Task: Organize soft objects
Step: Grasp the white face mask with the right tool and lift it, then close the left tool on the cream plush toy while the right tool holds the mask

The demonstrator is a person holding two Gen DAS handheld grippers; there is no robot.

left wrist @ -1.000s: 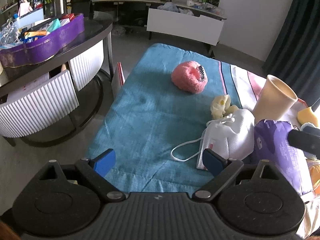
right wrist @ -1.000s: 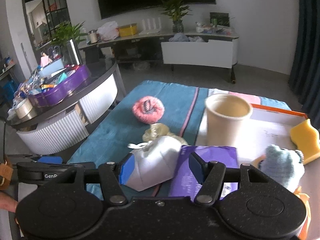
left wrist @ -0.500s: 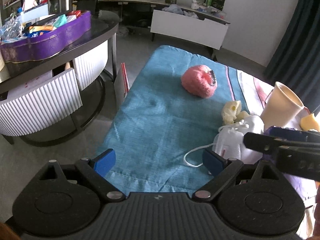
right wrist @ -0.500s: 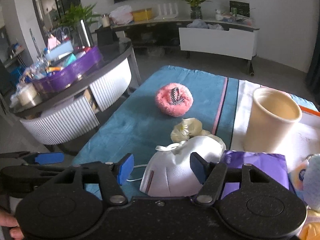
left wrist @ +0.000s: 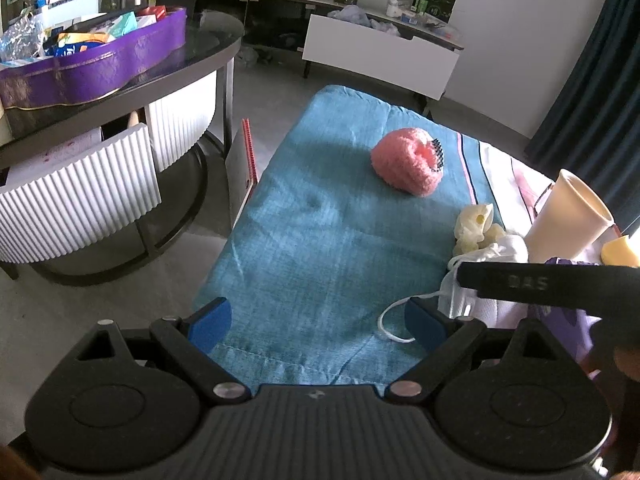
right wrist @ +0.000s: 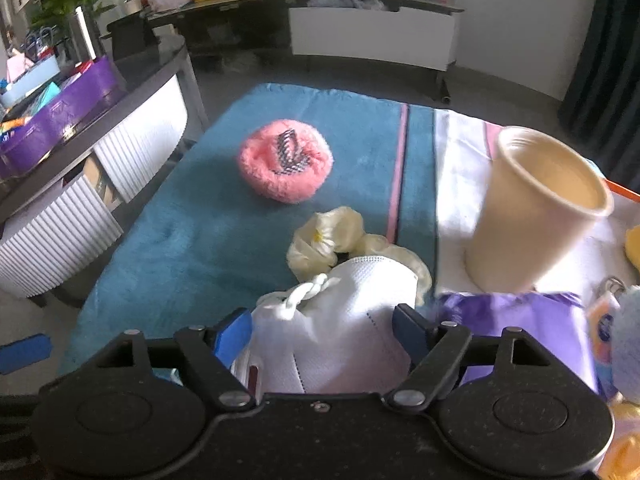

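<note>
A white face mask (right wrist: 340, 320) lies on the teal cloth (right wrist: 192, 232). My right gripper (right wrist: 322, 330) straddles it, its jaws opening, one blue pad on each side of the mask. In the left wrist view the mask (left wrist: 480, 276) shows partly behind the right gripper's black finger (left wrist: 540, 284). Farther off sit a pink fluffy pouf (right wrist: 285, 170) and a cream scrunchie (right wrist: 328, 240). My left gripper (left wrist: 318, 320) hangs open over the cloth's near edge (left wrist: 320, 240), with only the mask's ear loop near its right pad.
A beige paper cup (right wrist: 540, 216), a purple packet (right wrist: 520, 328), a yellow sponge (left wrist: 620, 250) and a pale blue fuzzy item (right wrist: 628, 340) crowd the right. At left stands a dark round table with a purple tray (left wrist: 92, 64). A red-edged book (left wrist: 246, 160) leans beside the cloth.
The right gripper has come down and forward over the mask, and its jaws have widened around it. Its black finger has entered the left wrist view. The left gripper has shifted only slightly.
</note>
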